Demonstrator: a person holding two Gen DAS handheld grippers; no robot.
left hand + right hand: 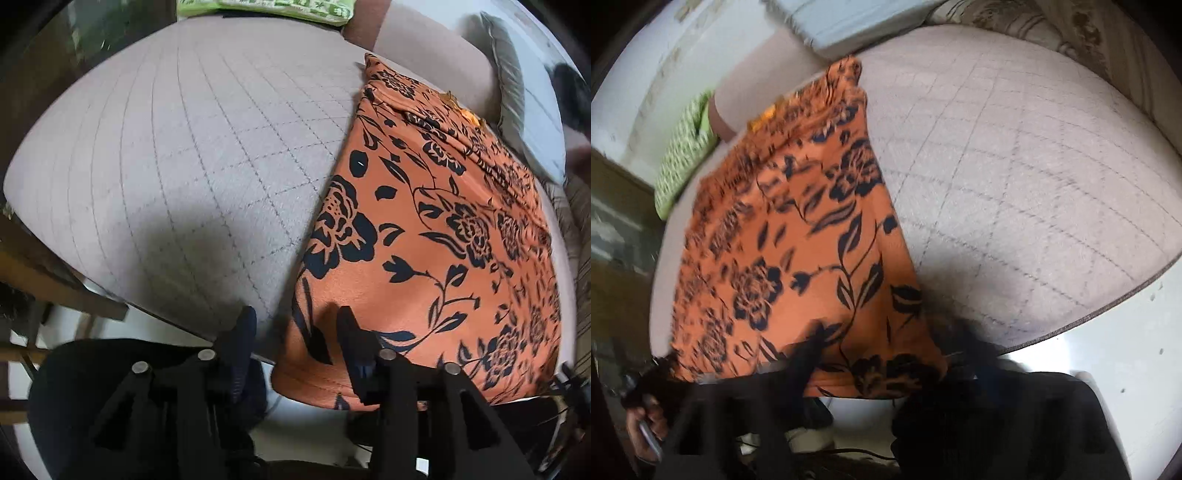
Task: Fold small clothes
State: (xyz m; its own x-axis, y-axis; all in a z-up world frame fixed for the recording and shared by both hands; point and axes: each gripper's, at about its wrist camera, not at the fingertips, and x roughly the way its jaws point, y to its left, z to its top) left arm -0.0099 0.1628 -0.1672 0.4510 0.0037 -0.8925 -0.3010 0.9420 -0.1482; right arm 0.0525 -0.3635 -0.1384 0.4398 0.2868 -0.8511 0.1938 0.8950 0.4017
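An orange garment with black flower print [424,221] lies flat on a pale quilted cushion [184,147]; its hem hangs slightly over the near edge. My left gripper [295,326] is open at the garment's near left corner, one finger [242,332] over the bare cushion and the other [351,332] over the fabric. In the blurred right wrist view the same garment [783,240] fills the left half of the cushion [1015,166]. My right gripper [886,350] stands open and straddles the near right corner, its pads not pressing on the cloth.
A green patterned item [266,7] [683,155] lies at the cushion's far side beside a pale pillow [517,92] [849,22]. White floor [1108,369] lies below the near edge and wooden furniture [55,288] at the left. A hand [646,417] shows low in the right wrist view.
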